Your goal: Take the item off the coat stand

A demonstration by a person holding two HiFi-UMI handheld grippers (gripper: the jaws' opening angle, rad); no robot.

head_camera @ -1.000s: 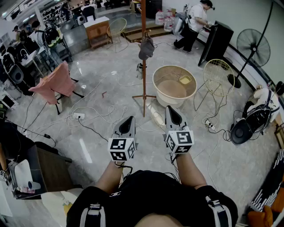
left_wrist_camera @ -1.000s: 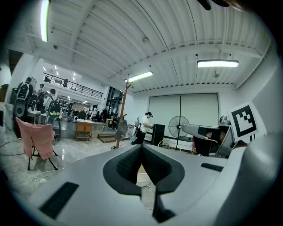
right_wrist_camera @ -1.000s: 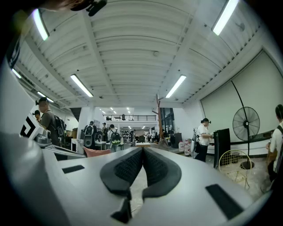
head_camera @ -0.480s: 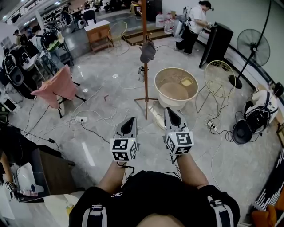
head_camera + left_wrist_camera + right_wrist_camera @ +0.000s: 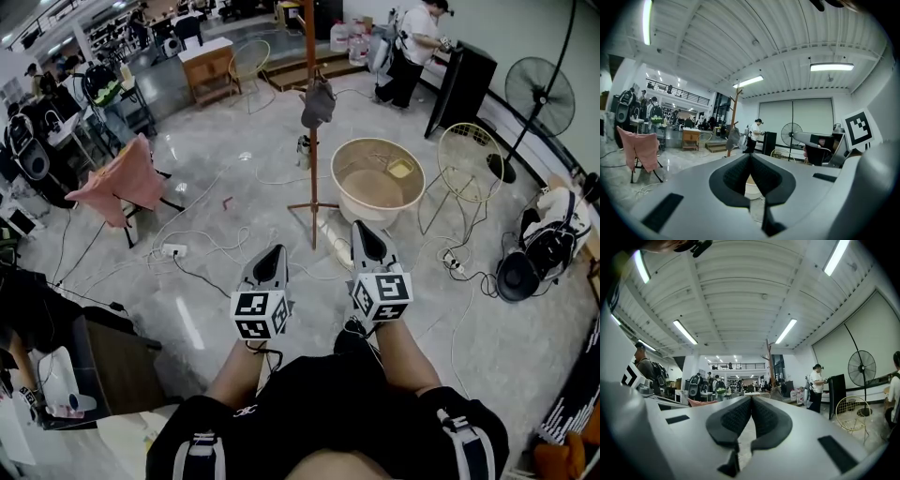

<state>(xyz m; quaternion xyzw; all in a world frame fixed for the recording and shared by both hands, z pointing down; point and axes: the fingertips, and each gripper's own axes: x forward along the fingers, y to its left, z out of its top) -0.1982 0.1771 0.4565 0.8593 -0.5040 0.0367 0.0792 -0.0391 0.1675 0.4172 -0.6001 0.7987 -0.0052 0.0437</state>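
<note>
At the left of the head view, a pink cloth [image 5: 122,178] is seen draped over a dark-framed folding chair, and a white power strip [image 5: 171,249] with trailing cables is laid on the glossy grey floor [image 5: 216,281] nearer the person. The left gripper [image 5: 272,253] is held out low over the floor, and in its own view the jaws [image 5: 750,154] are seen pressed together with nothing between them. Beyond and between the two grippers, a tall wooden coat stand [image 5: 312,159] is set upright on splayed feet. A grey, cap-like item [image 5: 318,103] is hung high on its pole, well apart from both grippers; it is also seen in the left gripper view [image 5: 733,138], beside the pole. Just right of the stand's base, a round beige tub [image 5: 378,183] is placed on the floor. The right gripper [image 5: 362,230] is held beside the left one, and its jaws [image 5: 751,397] are likewise closed on each other and empty. Further right, a pale yellow wire chair [image 5: 469,155] is stood near the tub, and a black pedestal fan [image 5: 539,94] is placed by the wall.
</note>
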